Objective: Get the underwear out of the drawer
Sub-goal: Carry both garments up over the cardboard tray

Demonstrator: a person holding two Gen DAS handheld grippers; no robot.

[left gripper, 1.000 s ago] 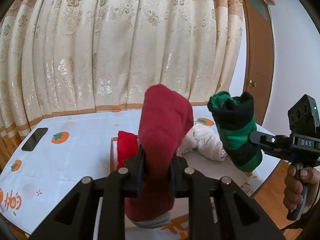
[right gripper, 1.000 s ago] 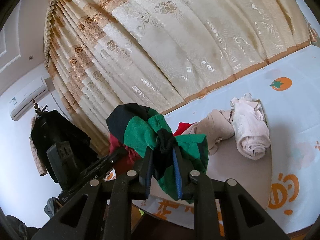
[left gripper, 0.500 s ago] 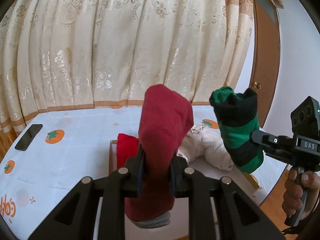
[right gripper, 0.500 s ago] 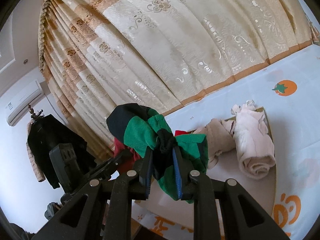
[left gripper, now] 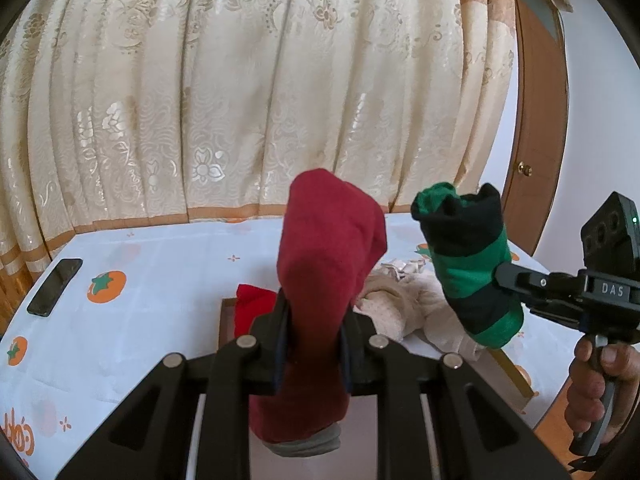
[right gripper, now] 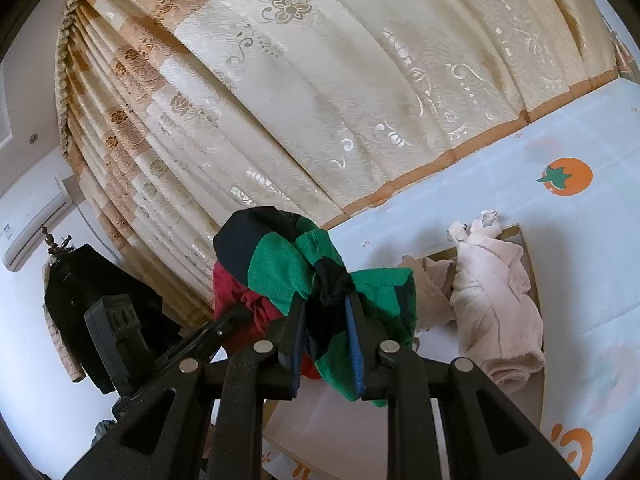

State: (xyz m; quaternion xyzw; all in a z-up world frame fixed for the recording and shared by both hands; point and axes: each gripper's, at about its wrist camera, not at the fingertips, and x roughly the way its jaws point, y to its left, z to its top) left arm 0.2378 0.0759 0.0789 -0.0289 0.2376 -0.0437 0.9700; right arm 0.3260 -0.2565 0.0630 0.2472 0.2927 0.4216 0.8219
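Drawer [left gripper: 224, 320] on table [left gripper: 160, 264]; phone [left gripper: 56, 286] left (near curtain [left gripper: 240, 100]).

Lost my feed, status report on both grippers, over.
Left gripper shut on dark red underwear. Right gripper shut on green-black striped underwear. Both clear above drawer. Nothing in the way.

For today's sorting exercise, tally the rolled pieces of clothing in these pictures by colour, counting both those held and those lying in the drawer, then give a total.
Dark red, held in the left gripper: 1
Green and black striped, held in the right gripper: 1
Bright red, in the drawer: 1
Cream or beige, in the drawer: 2
Total: 5
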